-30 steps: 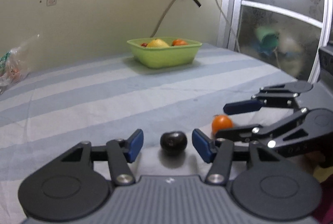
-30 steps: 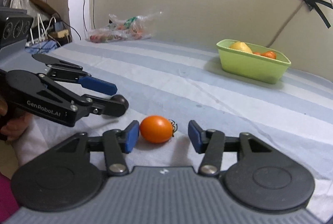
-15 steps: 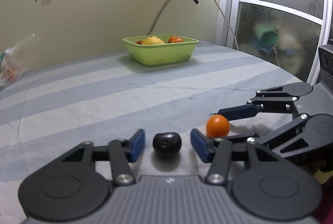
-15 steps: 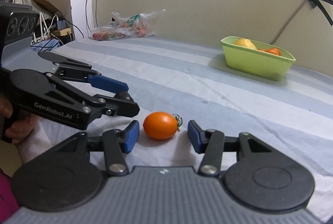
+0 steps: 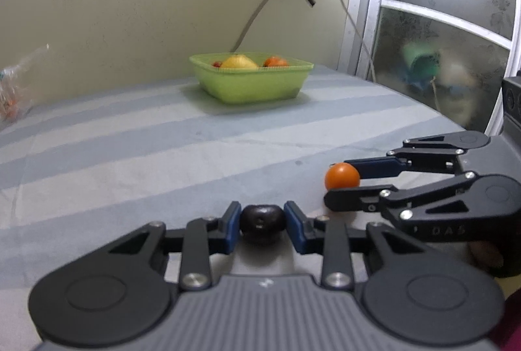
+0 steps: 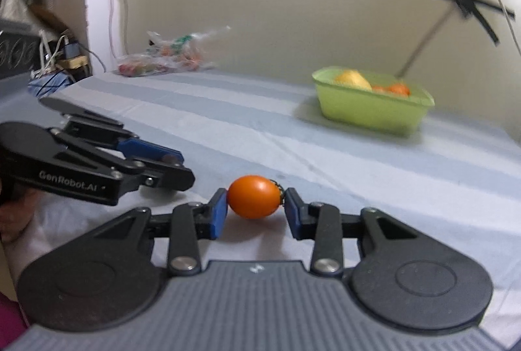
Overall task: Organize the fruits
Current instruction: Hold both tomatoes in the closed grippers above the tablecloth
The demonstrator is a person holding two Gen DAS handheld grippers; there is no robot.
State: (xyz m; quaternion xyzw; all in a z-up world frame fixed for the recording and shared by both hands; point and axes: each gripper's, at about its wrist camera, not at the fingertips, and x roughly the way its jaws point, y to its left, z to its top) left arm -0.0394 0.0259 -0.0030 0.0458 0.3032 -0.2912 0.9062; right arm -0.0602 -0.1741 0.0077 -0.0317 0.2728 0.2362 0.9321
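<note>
My left gripper (image 5: 262, 222) is shut on a dark, nearly black round fruit (image 5: 262, 224), held just above the striped cloth. My right gripper (image 6: 254, 204) is shut on an orange tomato (image 6: 254, 196) with a small green stem. The right gripper also shows at the right of the left wrist view (image 5: 350, 184), with the tomato (image 5: 342, 176) between its fingers. The left gripper shows at the left of the right wrist view (image 6: 176, 167). A green tub (image 5: 254, 83) with a yellow fruit and orange fruits stands at the far side of the table; it also shows in the right wrist view (image 6: 371, 106).
The table wears a blue and white striped cloth (image 5: 130, 149). A clear plastic bag with produce (image 6: 166, 57) lies at the far left by the wall. A frosted glass door (image 5: 439, 35) is at the right. Cables and a box (image 6: 62, 61) sit beyond the left table edge.
Both grippers have closed, the left on the dark fruit and the right on the orange tomato. Both fruits sit slightly higher between the fingers than before.
</note>
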